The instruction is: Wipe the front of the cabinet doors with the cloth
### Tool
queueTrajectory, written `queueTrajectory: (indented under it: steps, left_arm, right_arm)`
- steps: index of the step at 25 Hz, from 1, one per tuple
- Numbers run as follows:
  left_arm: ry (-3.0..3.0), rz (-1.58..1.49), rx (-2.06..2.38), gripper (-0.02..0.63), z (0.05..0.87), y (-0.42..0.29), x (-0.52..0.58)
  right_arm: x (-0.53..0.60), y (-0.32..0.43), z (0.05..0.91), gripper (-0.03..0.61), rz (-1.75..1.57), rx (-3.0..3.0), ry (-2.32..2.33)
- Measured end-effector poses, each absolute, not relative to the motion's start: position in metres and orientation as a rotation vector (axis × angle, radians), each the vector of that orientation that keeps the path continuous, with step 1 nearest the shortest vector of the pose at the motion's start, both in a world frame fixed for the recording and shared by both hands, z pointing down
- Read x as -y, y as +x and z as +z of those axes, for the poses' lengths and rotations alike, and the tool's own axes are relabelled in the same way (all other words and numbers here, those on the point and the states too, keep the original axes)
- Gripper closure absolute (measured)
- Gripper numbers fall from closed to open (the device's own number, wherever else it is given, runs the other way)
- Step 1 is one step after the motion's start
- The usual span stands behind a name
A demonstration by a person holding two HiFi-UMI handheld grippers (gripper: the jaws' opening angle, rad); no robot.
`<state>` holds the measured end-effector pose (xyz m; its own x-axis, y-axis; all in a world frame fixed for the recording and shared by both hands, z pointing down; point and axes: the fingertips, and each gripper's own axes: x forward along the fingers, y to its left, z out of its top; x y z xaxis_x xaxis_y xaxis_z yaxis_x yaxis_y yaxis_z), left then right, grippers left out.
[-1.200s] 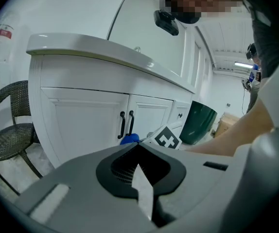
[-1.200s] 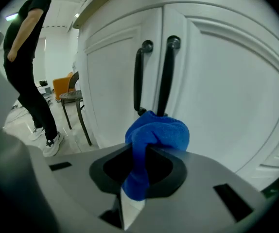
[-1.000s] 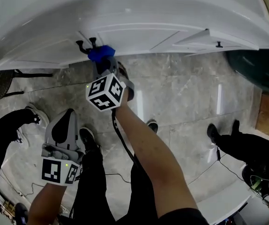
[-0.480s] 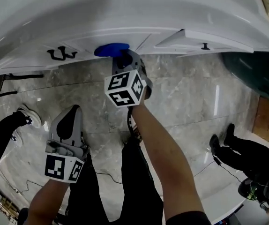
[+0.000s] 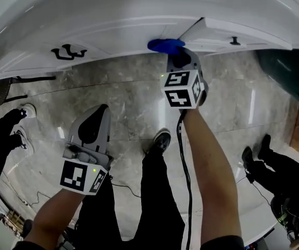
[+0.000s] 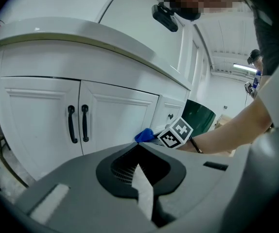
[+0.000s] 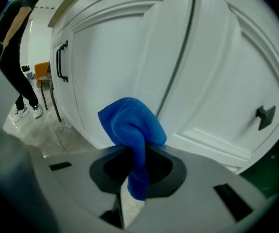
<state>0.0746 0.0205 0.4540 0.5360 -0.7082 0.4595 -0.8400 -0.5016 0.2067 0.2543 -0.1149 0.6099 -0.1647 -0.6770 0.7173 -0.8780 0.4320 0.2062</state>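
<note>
Upper centre-right of frame: blue cloth (image 5: 165, 45) pinched in right claw (image 5: 173, 56), bunched past claw tips, pressed on white cabinet door (image 5: 113, 25). Lower left: left claw (image 5: 98, 112) closed together, empty. Against earlier frame: cloth moved right, away from black handles (image 5: 66, 51)

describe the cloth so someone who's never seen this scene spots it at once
Find the long white cabinet, then the right gripper reaching to its front. The cloth is the small bunched rag pinched in that gripper's jaws, the only bright blue thing amid white doors and black handles.
</note>
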Motion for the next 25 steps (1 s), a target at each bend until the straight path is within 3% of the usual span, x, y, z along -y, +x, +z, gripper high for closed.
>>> queueTrajectory:
  steps: [5,16,20,25]
  left_arm:
    - [2.366,0.437,1.281,0.615,0.451,0.049,-0.022]
    - [2.247,0.496,1.389,0.615,0.479,-0.088,-0.059]
    - [2.219,0.519,1.41,0.614,0.483,-0.116,-0.065]
    - [2.248,0.515,1.409,0.615,0.477,-0.112,-0.051]
  right_arm:
    - [0.095,0.226,0.604,0.526,0.364,1.923,1.309]
    - [0.081,0.0,0.657,0.526,0.557,2.09,1.133]
    - [0.096,-0.015,0.662,0.526,0.578,2.076,1.143]
    - [0.113,0.018,0.666,0.526,0.633,2.038,1.22]
